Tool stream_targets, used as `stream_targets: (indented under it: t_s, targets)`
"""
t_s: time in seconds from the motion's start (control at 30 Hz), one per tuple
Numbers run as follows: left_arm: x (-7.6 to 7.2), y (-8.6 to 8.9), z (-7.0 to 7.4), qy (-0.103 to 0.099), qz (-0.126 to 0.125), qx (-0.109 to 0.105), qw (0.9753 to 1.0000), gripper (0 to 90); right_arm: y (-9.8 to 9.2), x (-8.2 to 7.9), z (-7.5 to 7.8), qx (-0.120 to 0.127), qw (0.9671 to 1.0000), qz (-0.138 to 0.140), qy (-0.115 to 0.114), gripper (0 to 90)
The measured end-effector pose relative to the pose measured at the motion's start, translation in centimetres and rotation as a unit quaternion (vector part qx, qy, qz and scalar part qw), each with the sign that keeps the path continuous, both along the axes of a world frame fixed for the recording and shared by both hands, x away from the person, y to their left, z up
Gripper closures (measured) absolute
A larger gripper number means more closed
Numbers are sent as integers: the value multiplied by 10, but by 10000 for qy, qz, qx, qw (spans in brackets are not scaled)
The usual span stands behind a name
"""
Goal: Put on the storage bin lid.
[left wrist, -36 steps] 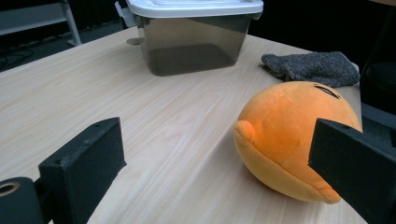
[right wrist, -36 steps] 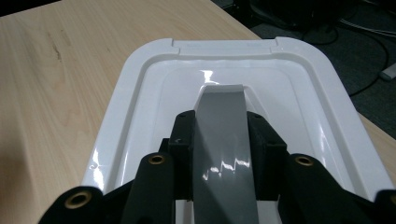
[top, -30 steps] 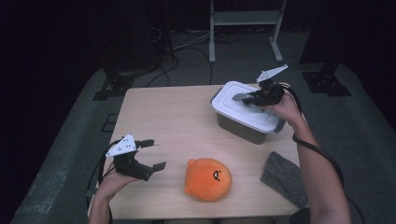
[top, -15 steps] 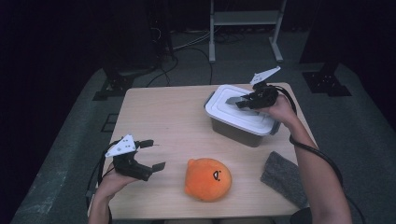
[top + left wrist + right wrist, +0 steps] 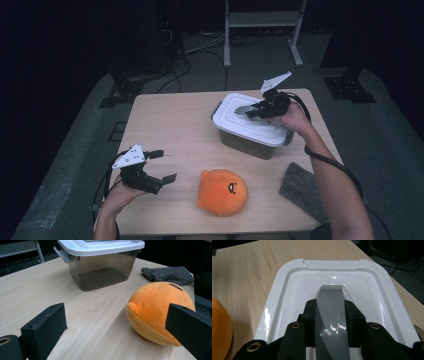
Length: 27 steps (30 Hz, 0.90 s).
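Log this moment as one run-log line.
right gripper: shut on lid handle | left gripper: open, near plush | lid: on box

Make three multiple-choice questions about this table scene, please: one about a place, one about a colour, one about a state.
1. Where does the grey cloth lie?
A. on the lid
B. at the table's near right corner
C. under the left gripper

2. What colour is the plush toy?
A. orange
B. blue
C. white

3. How is the right gripper?
A. open above the table
B. shut on the plush toy
C. shut on the lid's grey handle

Answers:
1 B: the high view shows it at that corner, right of the toy.
2 A: it is orange in the high view and the left gripper view.
3 C: in the right gripper view the jaws press both sides of the grey handle on the white lid.
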<state>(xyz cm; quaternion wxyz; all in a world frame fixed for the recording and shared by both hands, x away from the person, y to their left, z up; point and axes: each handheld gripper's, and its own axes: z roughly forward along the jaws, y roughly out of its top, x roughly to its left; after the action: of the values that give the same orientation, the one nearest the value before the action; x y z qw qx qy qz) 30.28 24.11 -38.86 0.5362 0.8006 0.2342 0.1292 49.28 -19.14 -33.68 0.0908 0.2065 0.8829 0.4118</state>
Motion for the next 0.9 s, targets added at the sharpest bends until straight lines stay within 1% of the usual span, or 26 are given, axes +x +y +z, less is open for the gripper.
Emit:
stream_targets:
  t_s: [0.27,0.43,0.9]
  targets:
    - [0,1,1,-2,-6,-17,10000,29,14,-1,0,-36,9998,170,-14,656]
    - [-1,1,1,-7,-5,-17,10000,29,21,-1,1,-37,9997,228,0,656]
    - [-1,1,0,0,-13,-23,10000,29,33,-1,0,-27,9992,393,0,656]
